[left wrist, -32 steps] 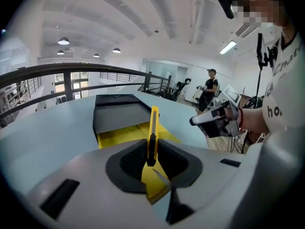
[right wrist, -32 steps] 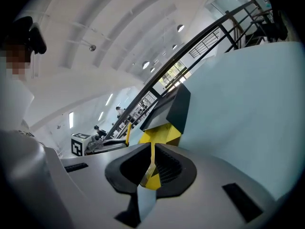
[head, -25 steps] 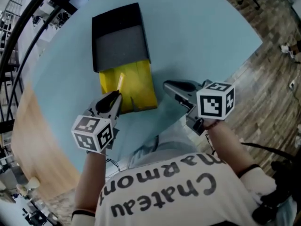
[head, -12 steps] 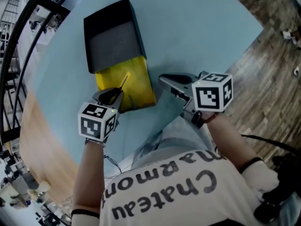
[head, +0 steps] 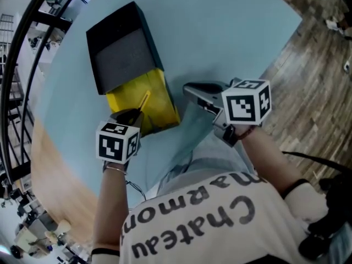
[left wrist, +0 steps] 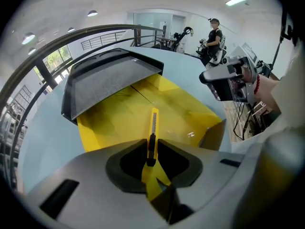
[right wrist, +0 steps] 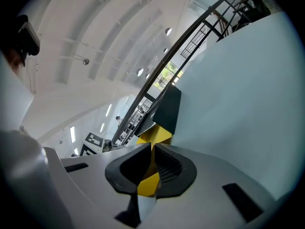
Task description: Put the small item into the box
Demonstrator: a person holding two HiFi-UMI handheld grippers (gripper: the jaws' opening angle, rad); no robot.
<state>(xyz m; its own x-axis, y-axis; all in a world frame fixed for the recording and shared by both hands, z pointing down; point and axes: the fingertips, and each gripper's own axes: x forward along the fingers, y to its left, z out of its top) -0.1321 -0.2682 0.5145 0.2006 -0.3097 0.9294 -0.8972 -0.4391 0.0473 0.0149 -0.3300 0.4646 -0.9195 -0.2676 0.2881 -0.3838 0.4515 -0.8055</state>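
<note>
Head view: on the table (head: 231,32), the box (head: 162,102) lies at 11 o'clock from centre. Its yellow tray is open and its black lid (head: 118,45) is folded back toward 11. The left gripper (head: 133,114) sits at the tray's 7 o'clock edge, with the cutter (head: 144,99) sticking out from it over the yellow floor. The right gripper (head: 188,88) hangs just beside the box at its 3 o'clock side, apart from it.

Left gripper view: the jaws pinch the yellow cutter by its body. Its tip points to 12 o'clock, above the tray and clear of the walls. The lid is at 10 o'clock.

Right gripper view: the jaws are pressed together with nothing between them. The box shows beyond them at 12 o'clock.

The step in hand looks like the placing itself, with the cutter over the tray but not yet set down. The next move likely calls for lowering it flat onto the tray floor, then spreading the left jaws and lifting away without dragging it.
</note>
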